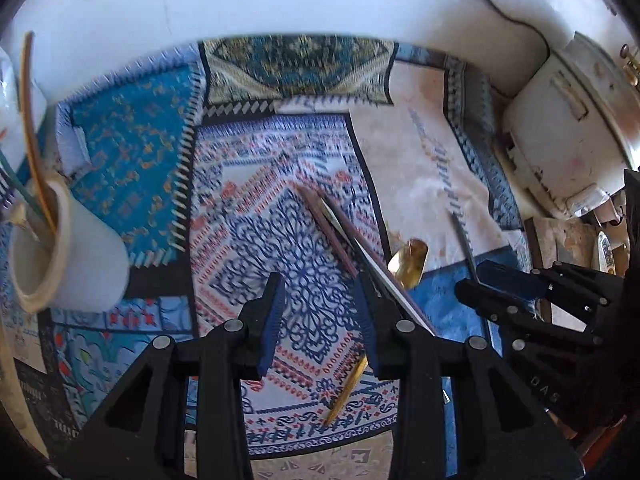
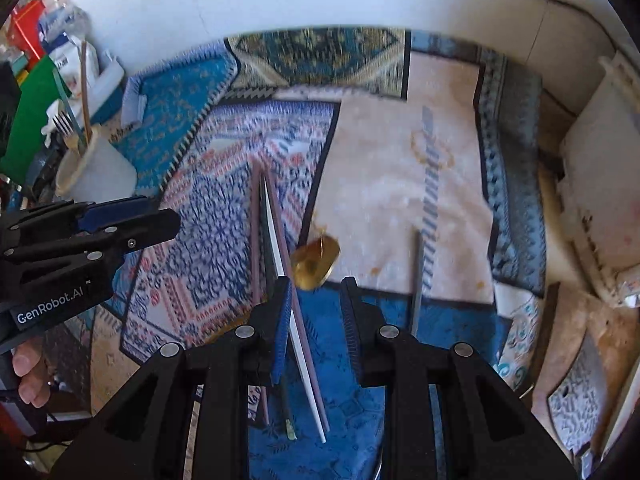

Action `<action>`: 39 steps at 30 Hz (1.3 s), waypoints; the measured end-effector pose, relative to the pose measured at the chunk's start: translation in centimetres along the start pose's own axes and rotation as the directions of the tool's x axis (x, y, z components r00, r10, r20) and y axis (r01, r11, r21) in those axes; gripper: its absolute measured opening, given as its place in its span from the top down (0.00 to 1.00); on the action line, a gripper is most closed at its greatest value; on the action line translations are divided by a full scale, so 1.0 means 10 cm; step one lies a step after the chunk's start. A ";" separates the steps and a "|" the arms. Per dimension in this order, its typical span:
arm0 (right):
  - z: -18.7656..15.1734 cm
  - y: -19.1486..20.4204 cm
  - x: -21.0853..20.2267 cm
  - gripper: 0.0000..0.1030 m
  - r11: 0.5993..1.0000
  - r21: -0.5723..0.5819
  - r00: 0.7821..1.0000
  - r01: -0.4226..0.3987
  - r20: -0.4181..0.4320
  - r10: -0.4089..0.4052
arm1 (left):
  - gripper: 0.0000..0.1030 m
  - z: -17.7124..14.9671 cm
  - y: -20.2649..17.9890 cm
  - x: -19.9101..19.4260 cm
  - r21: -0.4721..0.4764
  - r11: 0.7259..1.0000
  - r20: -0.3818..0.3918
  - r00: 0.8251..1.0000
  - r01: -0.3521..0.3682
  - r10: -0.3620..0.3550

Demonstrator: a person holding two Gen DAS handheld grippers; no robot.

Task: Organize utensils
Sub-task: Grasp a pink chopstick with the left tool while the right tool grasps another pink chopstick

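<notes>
Your left claw [image 1: 320,316] and right claw [image 2: 316,320] are both hanging spread and empty, the chopsticks [image 2: 276,248] lying just beneath them beside the gold spoon [image 2: 316,260].

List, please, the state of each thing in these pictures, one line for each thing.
White cup: upright, already holds a fork and some sticks.
Chopsticks: lying together flat on the cloth, not yet picked up.
Gold spoon: lying on the cloth, bowl beside the chopsticks.
Grey stick: lying apart, to the right.
Left claw: open, empty, above the chopsticks.
Right claw: open, empty, above the chopsticks.
</notes>
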State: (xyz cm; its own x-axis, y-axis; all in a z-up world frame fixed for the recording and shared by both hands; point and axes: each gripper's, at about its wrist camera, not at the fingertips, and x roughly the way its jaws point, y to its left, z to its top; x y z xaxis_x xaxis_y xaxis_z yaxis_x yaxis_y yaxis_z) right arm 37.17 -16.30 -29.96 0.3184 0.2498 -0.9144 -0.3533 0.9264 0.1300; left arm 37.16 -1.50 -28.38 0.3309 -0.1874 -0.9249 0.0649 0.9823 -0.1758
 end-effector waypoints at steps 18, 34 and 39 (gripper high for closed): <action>-0.30 -0.30 0.05 0.78 0.996 0.083 0.997 -0.043 -0.068 0.049 | 0.83 -0.11 -0.17 0.63 -0.082 0.994 -0.144 0.986 0.068 -0.079; -0.26 0.17 0.31 0.81 0.981 0.017 0.973 -0.191 -0.130 0.192 | 0.97 -0.13 0.14 0.47 -0.073 0.997 -0.096 0.994 0.037 -0.044; -0.16 0.28 0.41 0.89 0.986 -0.003 0.977 -0.170 -0.135 0.168 | 0.97 -0.22 0.33 0.36 -0.056 0.998 -0.102 0.995 0.001 -0.007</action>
State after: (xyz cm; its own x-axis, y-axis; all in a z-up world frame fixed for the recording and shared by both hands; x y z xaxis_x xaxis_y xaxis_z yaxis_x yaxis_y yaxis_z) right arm 36.11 -13.13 -33.95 0.1333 0.3613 -0.9229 -0.4051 0.8697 0.2820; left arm 36.47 1.09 -33.09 0.2331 -0.1929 -0.9531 0.0120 0.9806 -0.1955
